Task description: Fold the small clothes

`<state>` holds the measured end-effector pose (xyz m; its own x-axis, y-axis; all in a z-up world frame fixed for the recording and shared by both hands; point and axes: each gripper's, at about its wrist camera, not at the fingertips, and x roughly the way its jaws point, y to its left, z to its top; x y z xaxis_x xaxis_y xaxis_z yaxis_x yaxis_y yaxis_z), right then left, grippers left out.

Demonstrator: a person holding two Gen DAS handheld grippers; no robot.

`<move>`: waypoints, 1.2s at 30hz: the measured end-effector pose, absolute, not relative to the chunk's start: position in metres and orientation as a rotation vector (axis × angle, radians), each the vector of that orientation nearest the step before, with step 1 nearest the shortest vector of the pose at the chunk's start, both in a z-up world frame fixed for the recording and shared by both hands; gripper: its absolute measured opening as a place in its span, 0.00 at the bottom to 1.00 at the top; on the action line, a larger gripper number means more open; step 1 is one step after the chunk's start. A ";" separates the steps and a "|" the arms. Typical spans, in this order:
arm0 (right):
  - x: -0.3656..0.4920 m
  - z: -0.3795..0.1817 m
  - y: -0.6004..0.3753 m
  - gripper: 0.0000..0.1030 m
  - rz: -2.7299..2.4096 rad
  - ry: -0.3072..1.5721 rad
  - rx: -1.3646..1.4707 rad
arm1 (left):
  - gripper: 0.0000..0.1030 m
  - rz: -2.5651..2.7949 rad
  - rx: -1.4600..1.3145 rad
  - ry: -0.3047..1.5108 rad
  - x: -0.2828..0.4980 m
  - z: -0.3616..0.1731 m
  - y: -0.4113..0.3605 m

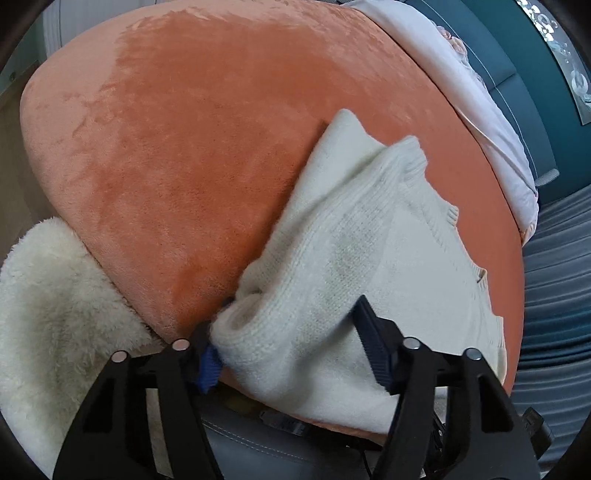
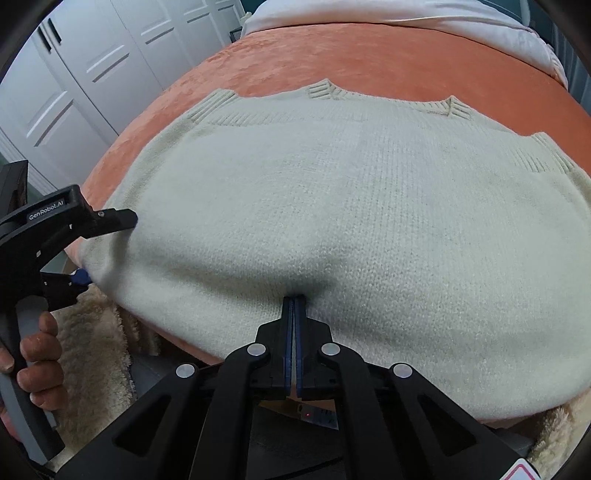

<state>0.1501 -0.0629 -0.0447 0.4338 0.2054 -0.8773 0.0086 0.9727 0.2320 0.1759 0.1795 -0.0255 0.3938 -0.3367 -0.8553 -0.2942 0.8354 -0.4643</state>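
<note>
Fleece throw (image 1: 48, 295): lying cream and shaggy at the near left, hanging off the edge of the orange blanket (image 1: 166, 166).
Left hand (image 2: 37, 354): wrapping bare fingers round the grey handle at the far left of the right-wrist view, forearm not showing.
Left gripper (image 1: 291, 347): standing wide apart, with the sweater's near-left corner bunching between the two fingers; one blue pad is touching the rolled hem, the other is lying on top of the knit, so nothing is being pinched yet.
Sweater (image 2: 332, 221): lying flat and cream-white on the orange blanket, its long axis running left to right across the bed, ribbed neck and armhole edges pointing to the far side, hem hanging toward the near edge.
Key relation: the garment is stretching away from both grippers toward the far side, so a fold would be carrying the near hem over toward the ribbed collar; the right gripper is sitting nearer the middle of the hem, the left at its corner.
Right gripper (image 2: 294, 299): clenching tight on the near hem at mid-width, the knit dimpling and puckering round the fingertips.
Pale bedding (image 2: 406, 18): lying beyond the blanket on the far right.
</note>
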 end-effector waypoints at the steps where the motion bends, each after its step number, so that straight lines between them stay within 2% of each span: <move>1: 0.147 -0.042 -0.066 0.02 0.127 1.116 0.240 | 0.32 -0.046 -0.626 1.183 0.176 -0.020 0.179; 4: 0.130 -0.028 -0.081 0.10 0.123 1.079 0.293 | 0.18 -0.122 -0.612 1.130 0.174 0.012 0.169; 10: 0.075 0.005 -0.140 0.19 0.042 0.954 0.352 | 0.13 -0.381 -0.354 0.947 0.165 0.114 0.065; 14: 0.036 0.019 -0.191 0.20 -0.078 0.888 0.391 | 0.13 -0.583 -0.189 0.882 0.145 0.147 -0.027; 17: 0.013 0.021 -0.226 0.27 -0.171 0.852 0.416 | 0.13 -0.708 -0.074 0.925 0.133 0.130 -0.095; 21: -0.003 0.015 -0.260 0.29 -0.245 0.848 0.487 | 0.15 -0.752 0.085 1.119 0.116 0.052 -0.151; 24: -0.006 0.018 -0.272 0.29 -0.248 0.837 0.544 | 0.21 -0.713 0.100 1.120 0.100 0.033 -0.136; 26: -0.003 0.026 -0.275 0.40 -0.226 0.808 0.562 | 0.38 -0.736 0.108 1.071 0.086 0.043 -0.114; 27: 0.000 0.029 -0.276 0.53 -0.209 0.795 0.572 | 0.53 -0.731 0.113 1.041 0.080 0.050 -0.101; 28: 0.003 0.031 -0.276 0.63 -0.187 0.786 0.587 | 0.62 -0.723 0.111 1.017 0.080 0.054 -0.092; 29: 0.010 0.031 -0.275 0.67 -0.154 0.784 0.607 | 0.68 -0.702 0.114 1.001 0.076 0.057 -0.078; 30: 0.018 0.029 -0.275 0.71 -0.124 0.791 0.629 | 0.81 -0.657 0.129 0.994 0.075 0.056 -0.071; 36: 0.074 -0.004 -0.258 0.74 0.021 0.926 0.828 | 0.83 -0.495 0.152 1.086 0.078 0.021 -0.029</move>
<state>0.0741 -0.2580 -0.0038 0.6236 0.3520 -0.6980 0.3207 0.6990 0.6391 0.0784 -0.0292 0.0213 0.3695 -0.3112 -0.8756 0.4569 0.8813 -0.1205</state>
